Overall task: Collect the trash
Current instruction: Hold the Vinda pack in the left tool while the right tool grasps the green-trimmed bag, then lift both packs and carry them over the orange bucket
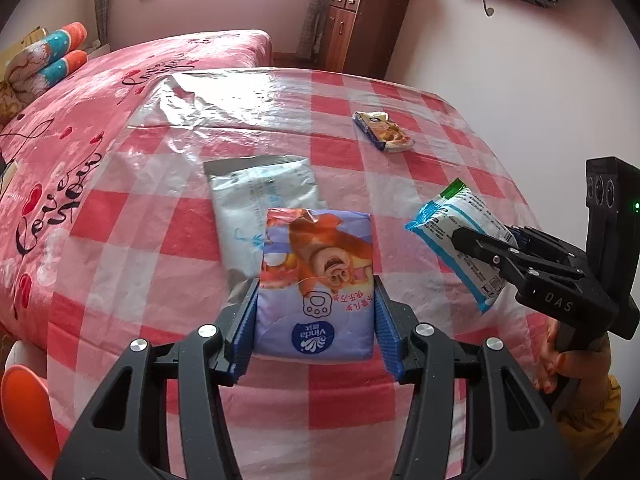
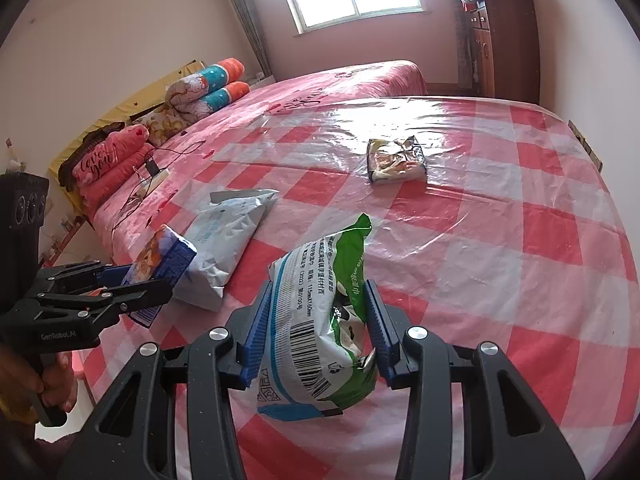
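Left wrist: purple bear-printed tissue pack (image 1: pixel 316 284)

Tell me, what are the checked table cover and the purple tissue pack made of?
Checked table cover: probably glossy plastic sheet; it mirrors the window light and wrinkles sharply. Purple tissue pack, held in the left gripper: seemingly thin printed plastic film, slightly shiny and creased.

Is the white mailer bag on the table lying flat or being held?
Lying flat. The white mailer bag rests on the checked tablecloth, behind the tissue pack in the left gripper; no fingers touch it.
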{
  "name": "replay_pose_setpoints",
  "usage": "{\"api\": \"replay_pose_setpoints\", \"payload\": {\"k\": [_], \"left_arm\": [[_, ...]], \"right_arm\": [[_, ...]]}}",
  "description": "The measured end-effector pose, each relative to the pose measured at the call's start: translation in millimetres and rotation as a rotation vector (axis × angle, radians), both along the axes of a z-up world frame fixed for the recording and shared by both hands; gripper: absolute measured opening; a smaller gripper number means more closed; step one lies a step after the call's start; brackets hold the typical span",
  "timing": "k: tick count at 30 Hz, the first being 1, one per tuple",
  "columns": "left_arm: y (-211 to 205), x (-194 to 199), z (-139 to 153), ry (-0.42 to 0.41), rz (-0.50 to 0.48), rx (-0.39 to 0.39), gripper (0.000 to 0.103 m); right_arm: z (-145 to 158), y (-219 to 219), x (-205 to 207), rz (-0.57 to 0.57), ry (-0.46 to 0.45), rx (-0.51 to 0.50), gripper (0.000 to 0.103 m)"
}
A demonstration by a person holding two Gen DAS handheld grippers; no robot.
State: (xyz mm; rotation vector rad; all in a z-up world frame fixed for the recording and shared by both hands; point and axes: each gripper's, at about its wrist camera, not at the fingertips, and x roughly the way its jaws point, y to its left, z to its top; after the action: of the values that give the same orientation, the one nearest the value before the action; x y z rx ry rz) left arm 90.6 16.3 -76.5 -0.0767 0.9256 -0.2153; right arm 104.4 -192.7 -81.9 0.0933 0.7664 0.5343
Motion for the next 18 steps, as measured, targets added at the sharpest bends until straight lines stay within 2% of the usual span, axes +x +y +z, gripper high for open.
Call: {"api": "replay_pose_setpoints", "payload": {"k": [10, 18], "left_arm": [[18.9, -14.0, 2.0, -0.007, 0.021, 0.002, 0.053], [35.2, -26.9, 2.0, -0.02, 0.041, 0.01, 0.053]], "right_arm": [[4.1, 8.2, -10.7, 0.003, -0.002, 0.022, 0.045], [10.1, 21.7, -26.9, -0.004, -0.036, 0.019, 0.045]]}}
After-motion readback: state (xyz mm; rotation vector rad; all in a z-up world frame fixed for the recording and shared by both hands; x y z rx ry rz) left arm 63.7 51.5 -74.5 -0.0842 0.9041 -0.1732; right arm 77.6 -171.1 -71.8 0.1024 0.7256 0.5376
